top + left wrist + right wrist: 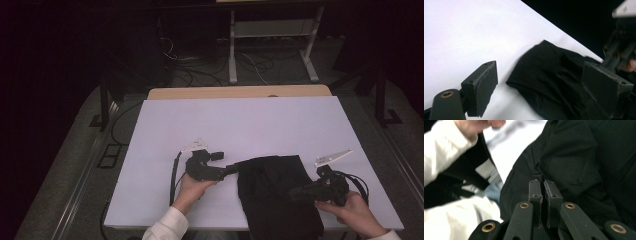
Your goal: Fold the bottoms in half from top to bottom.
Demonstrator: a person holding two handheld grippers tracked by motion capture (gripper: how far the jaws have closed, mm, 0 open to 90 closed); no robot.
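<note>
High view: black cloth (274,192) lies on the white table (240,125) near my edge, right gripper (296,191) pinched, probably on its fabric to anchor it, left gripper (234,170) spread wide at its left edge.

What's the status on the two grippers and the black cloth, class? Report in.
Left gripper open, jaws wide at edge of black fabric garment. Right gripper shut, apparently pinching that cloth. Garment crumpled at near edge of white table. Nothing in the way.
</note>
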